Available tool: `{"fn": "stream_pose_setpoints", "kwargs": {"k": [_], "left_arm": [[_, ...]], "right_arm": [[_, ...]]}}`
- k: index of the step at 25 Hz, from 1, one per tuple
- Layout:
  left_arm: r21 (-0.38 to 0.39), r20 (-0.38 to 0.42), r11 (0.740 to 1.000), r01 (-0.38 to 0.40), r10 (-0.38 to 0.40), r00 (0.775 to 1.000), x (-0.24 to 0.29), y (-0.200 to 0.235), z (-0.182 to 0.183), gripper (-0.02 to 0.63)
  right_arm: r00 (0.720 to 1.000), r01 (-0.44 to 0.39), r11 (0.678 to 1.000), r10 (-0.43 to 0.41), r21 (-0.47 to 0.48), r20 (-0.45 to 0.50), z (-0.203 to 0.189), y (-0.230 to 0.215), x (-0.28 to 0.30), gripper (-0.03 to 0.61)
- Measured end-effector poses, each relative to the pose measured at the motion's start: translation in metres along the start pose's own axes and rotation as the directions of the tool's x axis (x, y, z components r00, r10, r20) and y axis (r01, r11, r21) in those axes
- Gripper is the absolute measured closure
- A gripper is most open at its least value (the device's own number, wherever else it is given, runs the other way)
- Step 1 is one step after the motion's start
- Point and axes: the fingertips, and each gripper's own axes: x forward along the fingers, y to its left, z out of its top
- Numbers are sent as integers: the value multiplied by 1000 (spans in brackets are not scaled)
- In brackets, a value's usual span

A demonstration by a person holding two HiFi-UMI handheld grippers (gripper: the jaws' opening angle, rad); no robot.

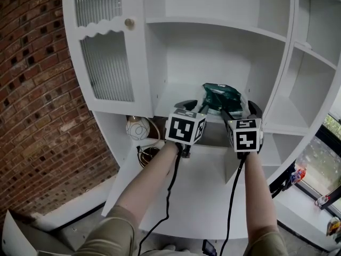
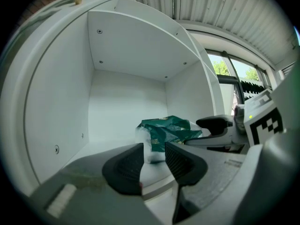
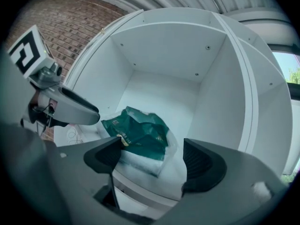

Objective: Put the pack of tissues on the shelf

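The pack of tissues (image 1: 221,96), green with clear plastic wrap, lies on the white shelf (image 1: 176,103) inside the open compartment. My right gripper (image 1: 241,111) is open wide at the shelf's front edge. In the right gripper view the pack of tissues (image 3: 138,132) lies just beyond the gripper (image 3: 154,158), and neither pad touches it. My left gripper (image 1: 194,107) sits close beside it on the left. Its jaws stand partly apart with nothing between them. The left gripper view shows the pack (image 2: 166,130) further in, through the gap of the left gripper (image 2: 153,161).
A cabinet door with ribbed glass and a brass knob (image 1: 129,23) stands open at the left. A round ornament (image 1: 137,128) sits in the compartment below. A brick wall (image 1: 32,89) is to the left. A white ledge (image 1: 202,185) juts out under my arms.
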Motion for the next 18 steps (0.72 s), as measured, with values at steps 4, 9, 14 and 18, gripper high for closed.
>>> {"fn": "stream_pose_setpoints", "kwargs": {"k": [4, 9, 14, 18], "left_arm": [[2, 2, 1000, -5, 5, 1000, -1, 1, 1, 460], [8, -3, 1000, -16, 16, 1000, -1, 2, 0, 460], [-5, 7, 1000, -8, 8, 1000, -2, 1, 1, 460], [-14, 14, 1000, -5, 6, 1000, -5, 1, 3, 460]], "right_arm": [[1000, -20, 999, 19, 45, 19, 0, -3, -1, 169], [1000, -24, 999, 24, 42, 18, -1, -5, -1, 169], [998, -22, 998, 18, 61, 61, 6, -6, -7, 168], [995, -15, 997, 8, 70, 101, 13, -8, -13, 167]]}}
